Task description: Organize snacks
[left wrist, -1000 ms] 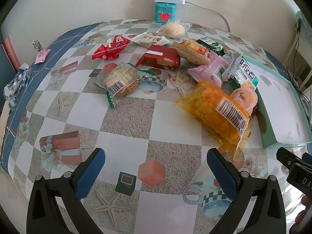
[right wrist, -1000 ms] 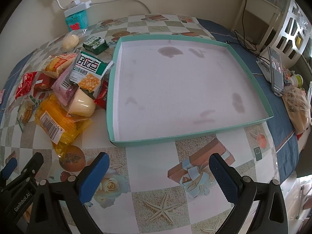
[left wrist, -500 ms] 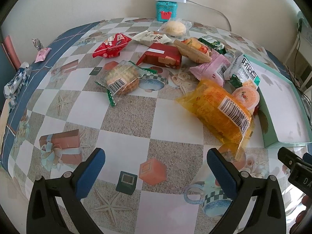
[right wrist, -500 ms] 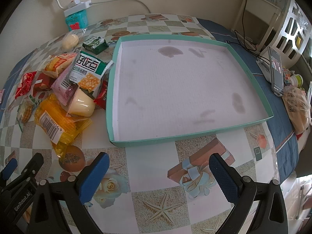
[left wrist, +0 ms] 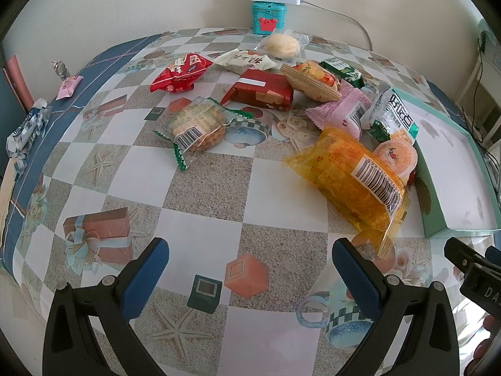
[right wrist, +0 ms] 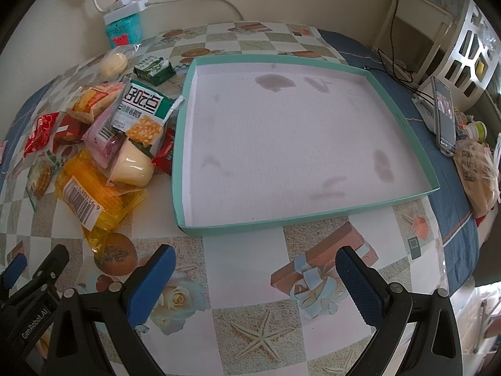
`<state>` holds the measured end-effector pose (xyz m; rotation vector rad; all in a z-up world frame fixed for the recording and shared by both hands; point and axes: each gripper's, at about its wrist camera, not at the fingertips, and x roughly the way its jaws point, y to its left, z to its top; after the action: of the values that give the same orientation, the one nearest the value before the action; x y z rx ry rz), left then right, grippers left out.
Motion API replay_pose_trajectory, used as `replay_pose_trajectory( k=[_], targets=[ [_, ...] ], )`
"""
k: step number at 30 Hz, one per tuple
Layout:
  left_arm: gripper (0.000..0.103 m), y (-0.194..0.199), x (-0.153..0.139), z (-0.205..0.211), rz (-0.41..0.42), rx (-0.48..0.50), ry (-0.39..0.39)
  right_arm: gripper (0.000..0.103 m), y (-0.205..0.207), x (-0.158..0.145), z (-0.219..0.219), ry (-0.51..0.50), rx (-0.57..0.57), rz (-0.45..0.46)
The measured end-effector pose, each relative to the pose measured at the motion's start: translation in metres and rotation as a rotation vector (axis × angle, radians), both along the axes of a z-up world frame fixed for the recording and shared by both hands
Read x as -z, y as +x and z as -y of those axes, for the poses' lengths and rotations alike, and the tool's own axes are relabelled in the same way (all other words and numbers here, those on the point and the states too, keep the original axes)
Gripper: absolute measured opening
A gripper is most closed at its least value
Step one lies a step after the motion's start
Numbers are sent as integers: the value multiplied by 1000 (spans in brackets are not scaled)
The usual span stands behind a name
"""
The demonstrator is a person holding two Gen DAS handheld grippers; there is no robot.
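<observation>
Left wrist: yellow pack [left wrist: 347,181] long axis diagonal, near-right

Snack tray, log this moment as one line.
tray: empty | snacks: piled on table | left gripper: open | right gripper: open

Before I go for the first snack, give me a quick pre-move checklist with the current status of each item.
1. Left gripper jaws open and holding nothing: ok.
2. Right gripper jaws open and holding nothing: ok.
3. Teal tray has room for snacks, only stains inside: ok.
4. Nearest snack, the yellow pack, lies in front of the left gripper with nothing on top of it: ok.
5. Jelly cup leans against the yellow pack and may shift when the pack is lifted: not ok.
6. Grippers apart from each other, the right one showing at the left view's edge: ok.
</observation>
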<state>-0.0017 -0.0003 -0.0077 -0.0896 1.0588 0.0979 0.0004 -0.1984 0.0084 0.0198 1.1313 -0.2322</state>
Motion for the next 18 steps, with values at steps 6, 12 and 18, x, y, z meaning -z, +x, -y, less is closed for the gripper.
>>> replay_pose_trajectory(
  k=[6, 12, 18],
  targets=[
    [103, 0, 0, 0, 0, 1, 0, 103, 0, -1, -1, -3, -1, -1],
    [103, 0, -2, -3, 4, -5, 3, 103, -1, -3, -3, -4, -5, 6],
    [103, 0, -13, -16, 17, -54, 29, 103, -3, -21, -12, 32, -36, 95]
  ],
)
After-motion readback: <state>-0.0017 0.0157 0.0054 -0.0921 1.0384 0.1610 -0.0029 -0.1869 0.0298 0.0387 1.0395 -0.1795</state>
